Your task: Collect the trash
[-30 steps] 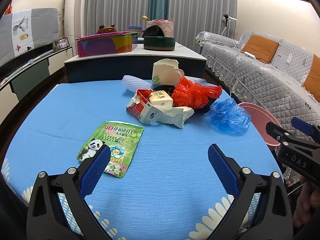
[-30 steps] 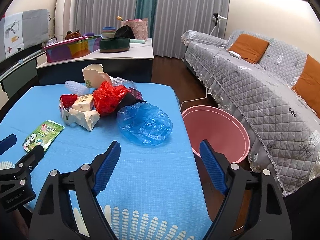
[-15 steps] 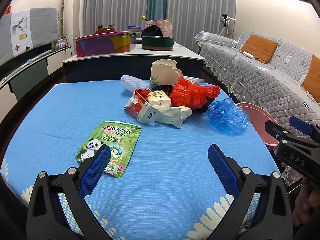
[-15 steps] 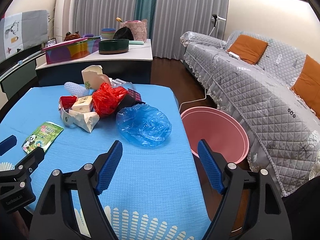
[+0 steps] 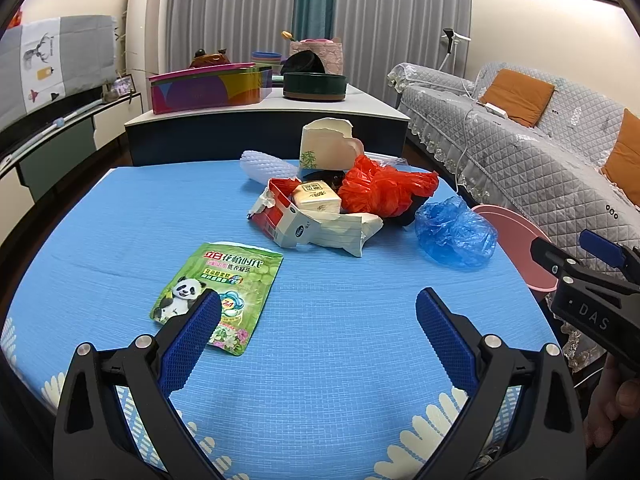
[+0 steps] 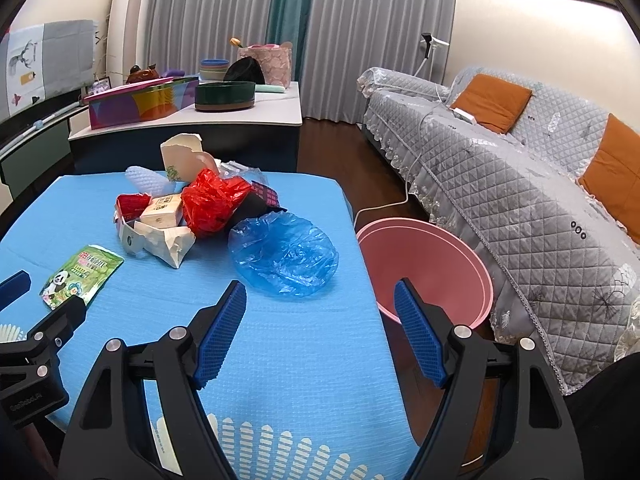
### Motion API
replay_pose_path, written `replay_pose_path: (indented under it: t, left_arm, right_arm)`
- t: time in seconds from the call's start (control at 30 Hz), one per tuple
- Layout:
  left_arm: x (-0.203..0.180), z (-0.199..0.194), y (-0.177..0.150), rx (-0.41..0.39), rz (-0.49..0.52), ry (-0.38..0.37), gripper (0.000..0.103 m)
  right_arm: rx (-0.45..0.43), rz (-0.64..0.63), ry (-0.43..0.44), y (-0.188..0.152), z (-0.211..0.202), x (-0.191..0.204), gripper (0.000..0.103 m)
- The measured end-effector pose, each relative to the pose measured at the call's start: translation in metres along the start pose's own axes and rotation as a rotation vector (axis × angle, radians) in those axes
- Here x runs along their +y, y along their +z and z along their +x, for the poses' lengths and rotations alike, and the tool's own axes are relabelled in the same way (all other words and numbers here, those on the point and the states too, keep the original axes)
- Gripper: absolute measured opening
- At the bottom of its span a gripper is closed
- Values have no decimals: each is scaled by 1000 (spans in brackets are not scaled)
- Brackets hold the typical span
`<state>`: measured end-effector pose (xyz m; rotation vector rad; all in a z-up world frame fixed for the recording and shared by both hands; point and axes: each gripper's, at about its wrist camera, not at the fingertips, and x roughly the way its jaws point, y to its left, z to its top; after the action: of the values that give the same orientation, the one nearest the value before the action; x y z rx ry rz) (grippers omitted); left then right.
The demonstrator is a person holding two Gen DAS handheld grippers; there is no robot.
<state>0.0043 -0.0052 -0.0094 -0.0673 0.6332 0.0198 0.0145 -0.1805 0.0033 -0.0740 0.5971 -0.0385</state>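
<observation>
Trash lies on a blue-covered table [image 5: 320, 360]: a green panda pouch [image 5: 218, 292], a torn red-and-white carton [image 5: 304, 228], a red plastic bag [image 5: 384, 192], a crumpled blue plastic bag [image 5: 456, 232] and a torn paper cup [image 5: 324, 148]. My left gripper [image 5: 318, 318] hovers open over the near table, its left finger just in front of the pouch. My right gripper [image 6: 320, 312] is open and empty near the table's right edge, close behind the blue bag [image 6: 284, 252]. A pink bin [image 6: 424, 268] stands on the floor beside the table.
A grey quilted sofa [image 6: 520, 184] with orange cushions runs along the right. A low white-topped cabinet [image 5: 264, 112] behind the table carries a colourful box and a dark round container. A white cord trails on the dark floor near the bin.
Both grippers have stayed in place. The right gripper's fingers have drawn slightly closer together.
</observation>
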Motion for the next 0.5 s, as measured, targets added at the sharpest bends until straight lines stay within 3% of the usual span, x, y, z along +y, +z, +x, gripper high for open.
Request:
replay_pose_path:
  t: [0.5]
  left_arm:
    - [0,0,0,2,-1,0,94]
  right_arm:
    - [0,21,14,0,0,0,75]
